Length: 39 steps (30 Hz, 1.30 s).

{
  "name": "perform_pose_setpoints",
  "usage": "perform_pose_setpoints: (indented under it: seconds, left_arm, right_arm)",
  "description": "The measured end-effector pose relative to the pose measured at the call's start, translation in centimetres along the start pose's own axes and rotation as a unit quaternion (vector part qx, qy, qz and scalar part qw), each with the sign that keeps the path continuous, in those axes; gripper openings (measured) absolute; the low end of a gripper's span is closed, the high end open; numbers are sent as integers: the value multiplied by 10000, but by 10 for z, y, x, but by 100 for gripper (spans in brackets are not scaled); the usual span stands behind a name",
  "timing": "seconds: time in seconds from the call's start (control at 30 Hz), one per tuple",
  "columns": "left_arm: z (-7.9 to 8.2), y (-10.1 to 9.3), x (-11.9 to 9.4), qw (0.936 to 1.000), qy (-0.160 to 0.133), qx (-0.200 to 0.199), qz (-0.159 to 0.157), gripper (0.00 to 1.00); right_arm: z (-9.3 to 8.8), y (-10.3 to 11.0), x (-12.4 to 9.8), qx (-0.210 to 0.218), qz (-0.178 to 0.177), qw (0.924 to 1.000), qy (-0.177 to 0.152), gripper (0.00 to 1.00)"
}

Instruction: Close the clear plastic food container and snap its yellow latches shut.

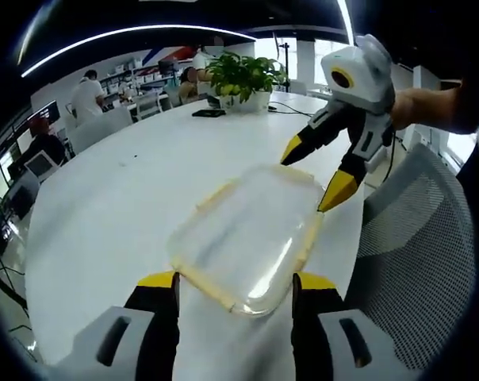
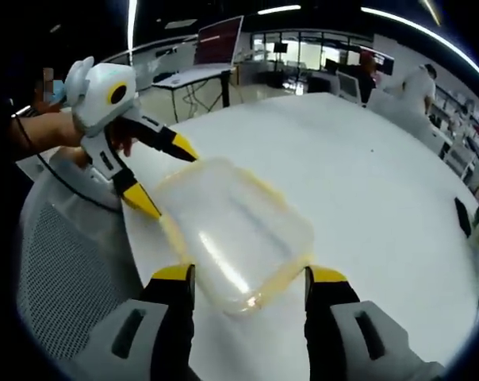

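Note:
A clear plastic container [image 1: 247, 234] with its lid on lies near the edge of a white table [image 1: 120, 198]. Yellow latches [image 1: 217, 194] run along its sides. In the left gripper view my left gripper [image 1: 235, 282] stands open, its yellow-tipped jaws on either side of the container's near end. My right gripper [image 1: 312, 173] comes in from the right, open, its tips at the far right corner. In the right gripper view the container [image 2: 235, 234] lies between the open jaws of the right gripper [image 2: 250, 275], and the left gripper [image 2: 164, 179] spreads open over the far corner.
A grey mesh chair [image 1: 414, 238] [image 2: 65, 262] stands just off the table edge beside the container. A potted plant [image 1: 243, 79] and a black phone [image 1: 208, 113] sit at the table's far side. Desks, screens and people fill the background.

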<state>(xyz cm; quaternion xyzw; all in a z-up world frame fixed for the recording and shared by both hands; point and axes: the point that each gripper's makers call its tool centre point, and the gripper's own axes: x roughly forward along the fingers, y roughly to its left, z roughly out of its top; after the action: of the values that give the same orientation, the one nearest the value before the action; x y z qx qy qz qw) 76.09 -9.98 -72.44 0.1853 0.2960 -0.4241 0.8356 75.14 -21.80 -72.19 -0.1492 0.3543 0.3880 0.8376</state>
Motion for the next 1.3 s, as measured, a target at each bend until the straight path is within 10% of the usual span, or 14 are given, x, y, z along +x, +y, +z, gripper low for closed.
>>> perform_pose_setpoints:
  seconds: [1.3]
  left_arm:
    - [29,70,41,9998,148,14,99,52]
  right_arm:
    - [43,-64,37,2,-107,9999,-6,53]
